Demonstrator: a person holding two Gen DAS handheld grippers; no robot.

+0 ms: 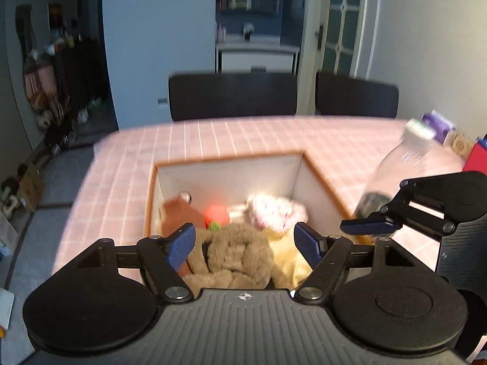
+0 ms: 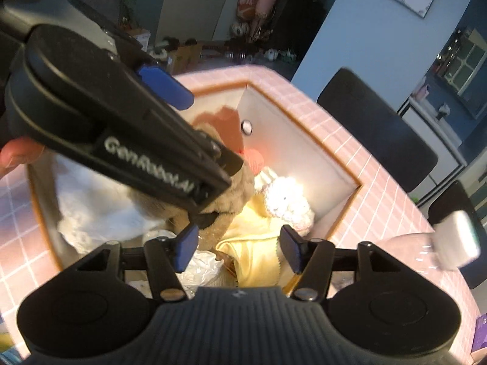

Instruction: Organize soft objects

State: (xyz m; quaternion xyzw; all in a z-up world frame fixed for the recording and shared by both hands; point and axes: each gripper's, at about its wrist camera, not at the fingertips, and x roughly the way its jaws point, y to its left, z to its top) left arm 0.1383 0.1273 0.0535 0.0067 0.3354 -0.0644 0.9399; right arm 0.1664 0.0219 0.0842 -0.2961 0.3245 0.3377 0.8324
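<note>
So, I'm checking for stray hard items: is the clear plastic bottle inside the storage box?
No, the clear plastic bottle stands on the pink checked tablecloth, outside the storage box beside its right wall.

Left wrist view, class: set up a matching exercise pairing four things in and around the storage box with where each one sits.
Things:
1. brown fuzzy plush toy
2. clear plastic bottle with a white cap
3. orange knitted ball
4. pale yellow cloth

Places:
A. on the pink checked tablecloth, outside the white box with a wooden rim, to its right
B. in the box, just below the open left gripper
C. in the box's near right part, beside the plush
D. deeper in the box, beyond the plush

Pairs: 1-B, 2-A, 3-D, 4-C
</note>
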